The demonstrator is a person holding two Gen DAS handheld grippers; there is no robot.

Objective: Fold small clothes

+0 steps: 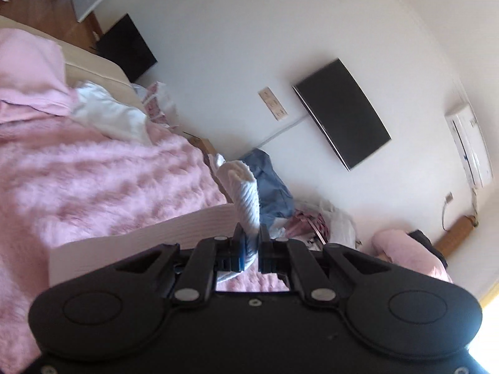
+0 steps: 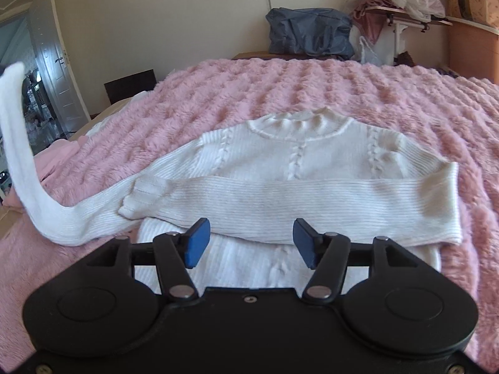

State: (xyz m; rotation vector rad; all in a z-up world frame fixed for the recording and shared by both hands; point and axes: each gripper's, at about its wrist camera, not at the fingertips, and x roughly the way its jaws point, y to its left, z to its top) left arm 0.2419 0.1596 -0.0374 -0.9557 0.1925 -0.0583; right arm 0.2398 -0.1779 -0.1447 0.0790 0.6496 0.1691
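Right wrist view: a white ribbed sweater (image 2: 299, 168) is seen spread on a pink fluffy blanket (image 2: 280, 93) covering a bed. It lies just ahead of the right claw (image 2: 249, 243), whose blue pads are parted and widening, with nothing between them; the knit below is not gripped. One sleeve (image 2: 280, 202) is already laid flat across the body, directly beyond the pads. The other sleeve (image 2: 18, 143) is drawn out to the left of this claw and lifted high in a long arc.

Left wrist view: the left claw (image 1: 251, 243) is seen clamped together on the cuff of that raised sleeve (image 1: 246, 199), which stands up ahead of the pads. Beyond it a wall-mounted screen (image 1: 341, 113) and a blue bag (image 1: 271, 184) are visible.

The step in hand is judged to be folding the second sleeve across the chest. It is best done if the cuff is carried over in a smooth arc and kept taut, so that the sleeve is laid straight and parallel on top of the first. The body should be pinned by the right claw near the shoulder, so the knit is not dragged over the plush blanket. Release is best left until the cuff is resting flat.
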